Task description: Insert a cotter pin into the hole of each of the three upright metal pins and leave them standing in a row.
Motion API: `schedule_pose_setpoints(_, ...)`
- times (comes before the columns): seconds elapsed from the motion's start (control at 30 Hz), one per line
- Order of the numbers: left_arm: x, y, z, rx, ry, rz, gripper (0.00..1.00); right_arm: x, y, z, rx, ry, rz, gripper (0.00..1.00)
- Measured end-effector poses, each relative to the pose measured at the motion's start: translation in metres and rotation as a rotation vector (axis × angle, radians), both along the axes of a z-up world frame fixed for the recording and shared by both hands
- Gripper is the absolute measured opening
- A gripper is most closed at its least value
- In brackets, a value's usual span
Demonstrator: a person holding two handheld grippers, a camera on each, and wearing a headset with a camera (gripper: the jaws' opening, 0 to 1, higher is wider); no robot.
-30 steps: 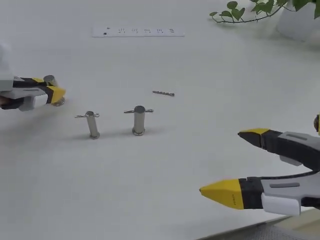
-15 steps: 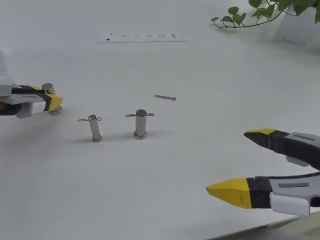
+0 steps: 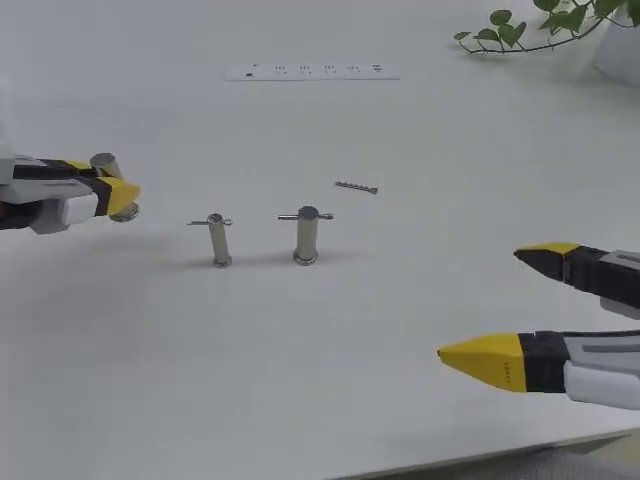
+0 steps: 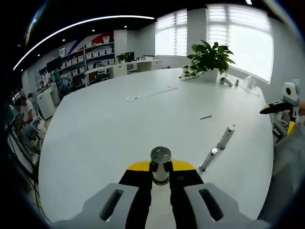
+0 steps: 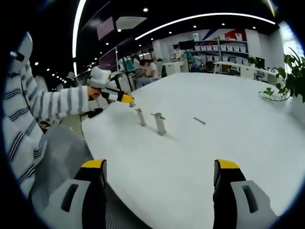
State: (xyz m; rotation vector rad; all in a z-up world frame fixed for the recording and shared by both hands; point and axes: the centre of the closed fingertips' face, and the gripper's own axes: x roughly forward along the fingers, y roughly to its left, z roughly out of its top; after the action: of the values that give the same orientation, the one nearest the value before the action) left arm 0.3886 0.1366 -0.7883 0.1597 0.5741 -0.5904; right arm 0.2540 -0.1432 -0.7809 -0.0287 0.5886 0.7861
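My left gripper [image 3: 122, 198] at the far left is shut on an upright metal pin [image 3: 103, 165], which has no cotter pin through it; its base is at or just above the table. In the left gripper view that pin [image 4: 160, 162] stands between the closed jaws of my left gripper [image 4: 160, 174]. To its right stand two upright pins [image 3: 217, 240] [image 3: 306, 235], each with a cotter pin through its top. A loose cotter pin [image 3: 356, 187] lies behind them. My right gripper [image 3: 485, 305] hovers open at the near right, holding nothing.
A white strip [image 3: 310, 72] lies flat at the back of the white table [image 3: 300, 380]. A potted plant [image 3: 525, 25] sits at the back right corner. The table's near edge runs just under my right gripper. A striped sleeve [image 5: 57, 107] holds the left gripper.
The view has shifted right and a little up. My left gripper stays shut on its pin, slightly farther left of the two standing pins. The right gripper stays open.
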Motion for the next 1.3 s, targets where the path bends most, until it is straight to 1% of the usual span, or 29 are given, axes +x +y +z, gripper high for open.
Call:
schedule_pose_setpoints(0.03, -0.005, 0.001, 0.003, -0.013, -0.009, 0.003, 0.11, 0.000, 0.000, 0.000, 0.000, 0.001, 0.002, 0.94)
schedule_pose_setpoints(0.07, -0.011, 0.001, 0.006, -0.038, -0.002, 0.016, 0.11, -0.001, 0.000, 0.000, -0.002, 0.002, 0.007, 0.94)
schedule_pose_setpoints(0.13, -0.018, 0.001, 0.008, -0.059, 0.011, 0.029, 0.11, -0.002, 0.000, 0.000, -0.004, 0.003, 0.014, 0.94)
schedule_pose_setpoints(0.17, -0.024, 0.000, 0.009, -0.073, 0.025, 0.035, 0.11, -0.002, 0.000, 0.000, -0.004, 0.004, 0.018, 0.94)
schedule_pose_setpoints(0.2, -0.028, -0.001, 0.010, -0.071, 0.024, 0.030, 0.11, -0.003, 0.001, 0.000, -0.003, 0.005, 0.022, 0.94)
schedule_pose_setpoints(0.27, -0.035, -0.003, 0.007, -0.061, 0.025, 0.013, 0.11, -0.005, 0.002, -0.002, -0.009, 0.011, 0.038, 0.93)
schedule_pose_setpoints(0.3, -0.042, -0.008, 0.009, -0.054, 0.025, 0.012, 0.11, -0.005, 0.002, -0.003, -0.014, 0.012, 0.042, 0.93)
schedule_pose_setpoints(0.33, -0.044, -0.009, 0.009, -0.052, 0.024, 0.011, 0.11, -0.005, 0.002, -0.003, -0.015, 0.013, 0.043, 0.93)
schedule_pose_setpoints(0.37, -0.049, -0.011, 0.010, -0.039, 0.018, 0.003, 0.11, -0.005, 0.003, -0.003, -0.014, 0.013, 0.043, 0.93)
schedule_pose_setpoints(0.4, -0.050, -0.012, 0.010, -0.037, 0.017, 0.000, 0.11, -0.005, 0.003, -0.003, -0.011, 0.013, 0.042, 0.93)
schedule_pose_setpoints(0.43, -0.054, -0.016, 0.009, -0.031, 0.015, -0.012, 0.11, -0.005, 0.004, -0.002, -0.008, 0.012, 0.043, 0.93)
schedule_pose_setpoints(0.47, -0.057, -0.019, 0.007, -0.038, 0.026, -0.013, 0.11, -0.005, 0.004, -0.002, -0.007, 0.011, 0.045, 0.93)
schedule_pose_setpoints(0.53, -0.062, -0.028, 0.004, -0.036, 0.031, -0.028, 0.11, -0.005, 0.005, -0.003, -0.008, 0.010, 0.050, 0.93)
schedule_pose_setpoints(0.57, -0.064, -0.032, 0.003, -0.034, 0.033, -0.033, 0.11, -0.005, 0.006, -0.003, -0.007, 0.009, 0.051, 0.93)
schedule_pose_setpoints(0.67, -0.069, -0.044, -0.004, -0.006, 0.036, -0.066, 0.11, -0.003, 0.007, -0.002, -0.001, 0.002, 0.048, 0.93)
schedule_pose_setpoints(0.7, -0.071, -0.049, -0.007, 0.004, 0.041, -0.079, 0.11, -0.003, 0.007, -0.001, 0.000, 0.000, 0.047, 0.93)
schedule_pose_setpoints(0.77, -0.073, -0.056, -0.012, 0.006, 0.053, -0.093, 0.11, -0.003, 0.006, -0.002, 0.000, -0.002, 0.046, 0.93)
schedule_pose_setpoints(0.8, -0.075, -0.059, -0.013, 0.014, 0.054, -0.098, 0.11, -0.003, 0.006, -0.002, 0.001, -0.002, 0.044, 0.93)
schedule_pose_setpoints(0.83, -0.075, -0.062, -0.015, 0.040, 0.042, -0.113, 0.11, -0.003, 0.006, -0.003, 0.001, -0.001, 0.042, 0.93)
schedule_pose_setpoints(0.97, -0.077, -0.075, -0.019, 0.020, 0.046, -0.113, 0.11, -0.004, 0.004, -0.005, 0.006, 0.004, 0.040, 0.93)
schedule_pose_setpoints(1.07, -0.078, -0.084, -0.023, 0.027, 0.052, -0.124, 0.11, -0.003, 0.004, -0.005, 0.010, -0.001, 0.036, 0.93)
schedule_pose_setpoints(1.2, -0.078, -0.096, -0.028, 0.036, 0.048, -0.138, 0.11, 0.001, 0.002, -0.004, 0.013, -0.007, 0.034, 0.93)
schedule_pose_setpoints(1.23, -0.078, -0.098, -0.030, 0.033, 0.053, -0.135, 0.11, 0.001, 0.002, -0.004, 0.013, -0.007, 0.034, 0.93)
schedule_pose_setpoints(1.27, -0.077, -0.100, -0.033, 0.030, 0.065, -0.129, 0.11, 0.002, 0.002, -0.004, 0.012, -0.007, 0.034, 0.93)
schedule_pose_setpoints(1.3, -0.077, -0.101, -0.035, 0.035, 0.065, -0.131, 0.11, 0.002, 0.002, -0.004, 0.011, -0.007, 0.035, 0.93)
